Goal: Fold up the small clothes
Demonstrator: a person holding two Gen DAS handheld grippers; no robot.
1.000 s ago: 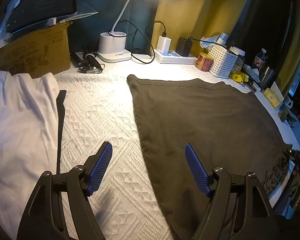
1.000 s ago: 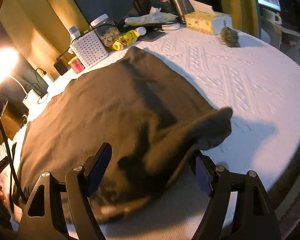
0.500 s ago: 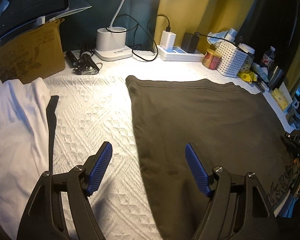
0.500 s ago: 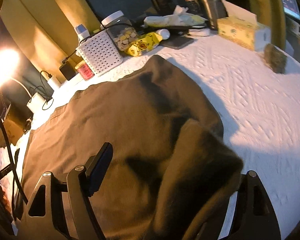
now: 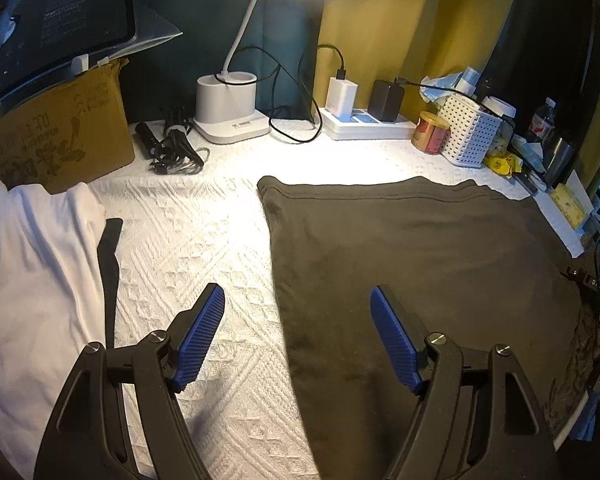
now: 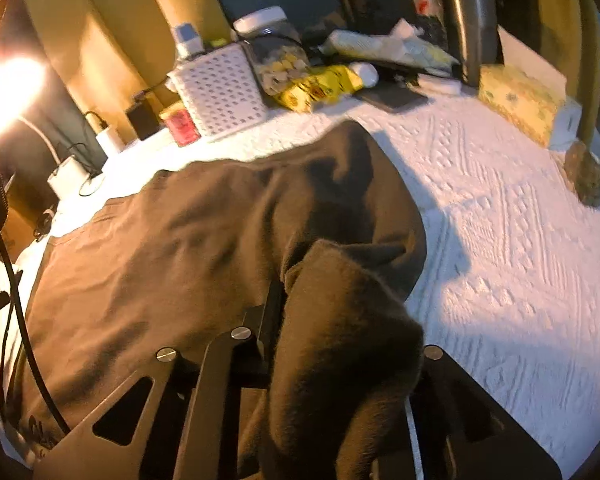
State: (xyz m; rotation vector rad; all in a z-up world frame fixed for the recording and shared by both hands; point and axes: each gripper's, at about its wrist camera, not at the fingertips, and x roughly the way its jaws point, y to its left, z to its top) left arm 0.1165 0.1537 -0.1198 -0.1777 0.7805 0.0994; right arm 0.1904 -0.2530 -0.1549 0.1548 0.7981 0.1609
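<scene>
A dark olive-brown garment [image 5: 412, 264] lies spread flat on the white textured cover [image 5: 204, 248]. My left gripper [image 5: 298, 338] is open and empty, hovering over the garment's left edge. In the right wrist view my right gripper [image 6: 340, 320] is shut on a bunched corner of the same garment [image 6: 172, 248] and holds it lifted off the cover; the cloth drapes over the fingers and hides them. The garment's far corner [image 6: 352, 144] is raised in a fold.
A white garment [image 5: 28, 280] lies at the left, with a cardboard box [image 5: 56, 140] behind it. A lamp base [image 5: 228, 112], power strip [image 5: 364, 124], red tin [image 5: 430, 134] and white basket [image 5: 470, 136] line the back. A tissue box [image 6: 520, 104] stands at the right.
My right gripper has closed on the garment's corner and lifted it; its jaws were open a second ago. The left gripper stays open and has drifted slightly.
</scene>
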